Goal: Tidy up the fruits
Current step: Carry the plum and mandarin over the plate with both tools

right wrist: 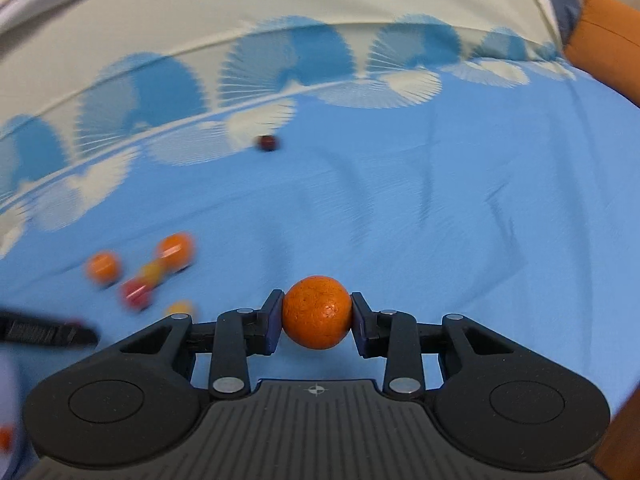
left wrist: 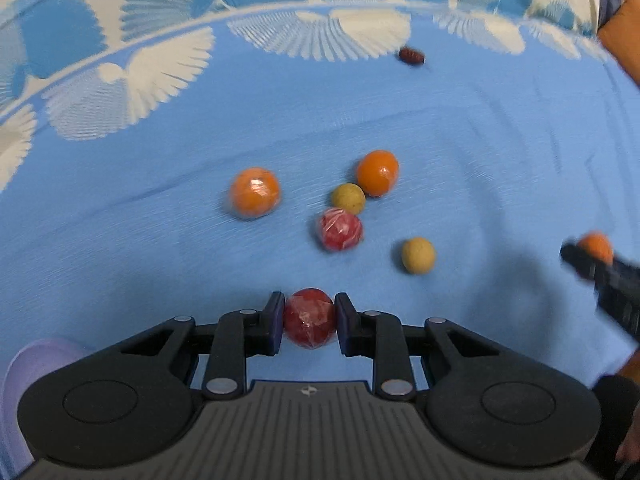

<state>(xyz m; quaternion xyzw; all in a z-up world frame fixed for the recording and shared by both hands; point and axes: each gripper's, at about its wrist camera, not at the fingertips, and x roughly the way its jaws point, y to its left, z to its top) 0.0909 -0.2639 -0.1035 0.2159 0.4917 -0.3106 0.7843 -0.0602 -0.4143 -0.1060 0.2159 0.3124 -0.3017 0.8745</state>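
Left wrist view: left gripper clenched on a red fruit, low over the blue cloth. Picking step in hand; next, probably a lift and carry toward the lilac container at lower left. Loose fruit ahead: two oranges, two yellow balls, another wrapped red one; open cloth all round.

Right wrist view: right gripper grasping an orange. Plenty of bare cloth ahead; cloth edge far off.

The left gripper tilts steeply downward, its pads pressed on both sides of a red fruit. The right gripper angles down less sharply, clamped on an orange fruit.
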